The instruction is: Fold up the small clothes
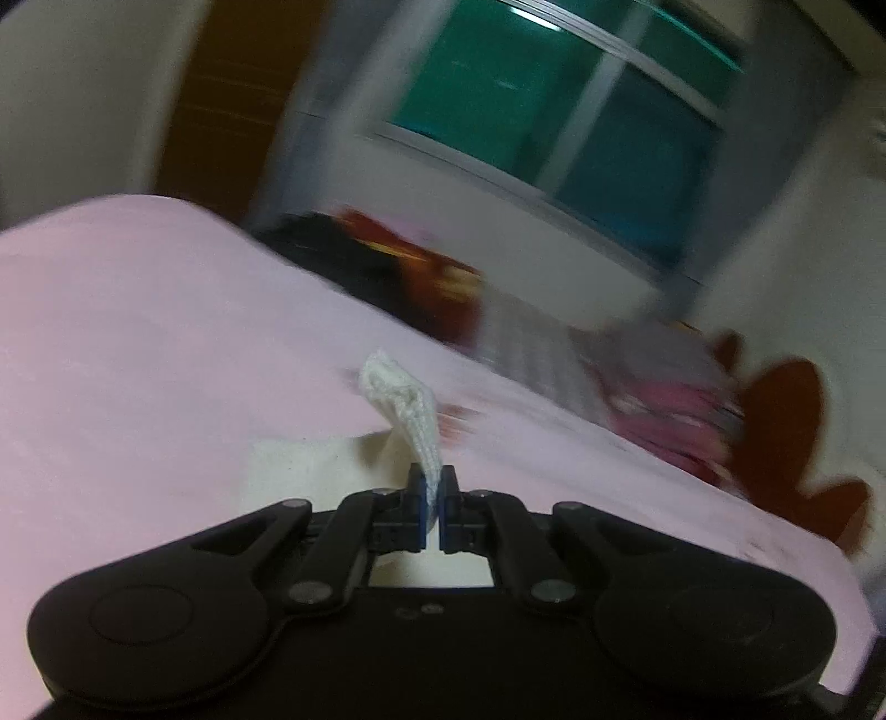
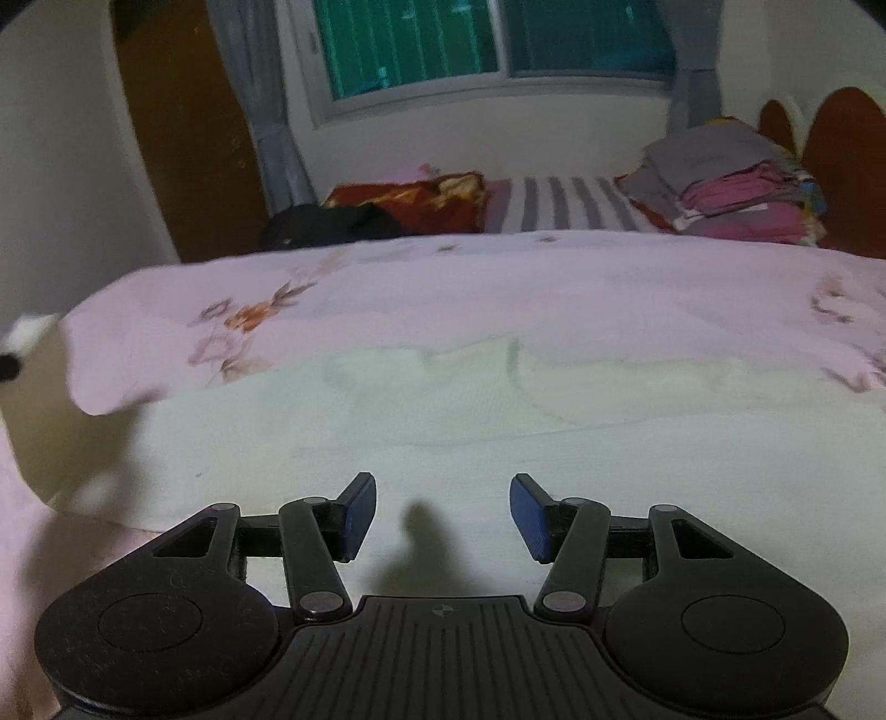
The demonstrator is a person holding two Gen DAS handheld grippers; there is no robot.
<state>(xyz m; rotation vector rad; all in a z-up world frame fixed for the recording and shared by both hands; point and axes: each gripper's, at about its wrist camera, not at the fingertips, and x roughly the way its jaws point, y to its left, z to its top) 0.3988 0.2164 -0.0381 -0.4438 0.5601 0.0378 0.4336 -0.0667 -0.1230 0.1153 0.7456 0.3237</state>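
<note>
In the left wrist view my left gripper (image 1: 433, 487) is shut on a strip of white ribbed cloth (image 1: 407, 404), an edge of the small garment, lifted above the pink bed sheet (image 1: 138, 332). More of the cream garment (image 1: 310, 459) lies under it. In the right wrist view my right gripper (image 2: 443, 512) is open and empty, low over the cream garment (image 2: 443, 432) spread flat on the pink floral sheet (image 2: 443, 288). The garment's far edge is wavy and wrinkled.
A stack of folded grey and pink clothes (image 2: 731, 188) sits at the far right by the brown headboard (image 2: 841, 144). A striped cloth (image 2: 565, 210), a red patterned cushion (image 2: 410, 199) and a black item (image 2: 326, 227) lie at the far side under the window (image 2: 498, 44).
</note>
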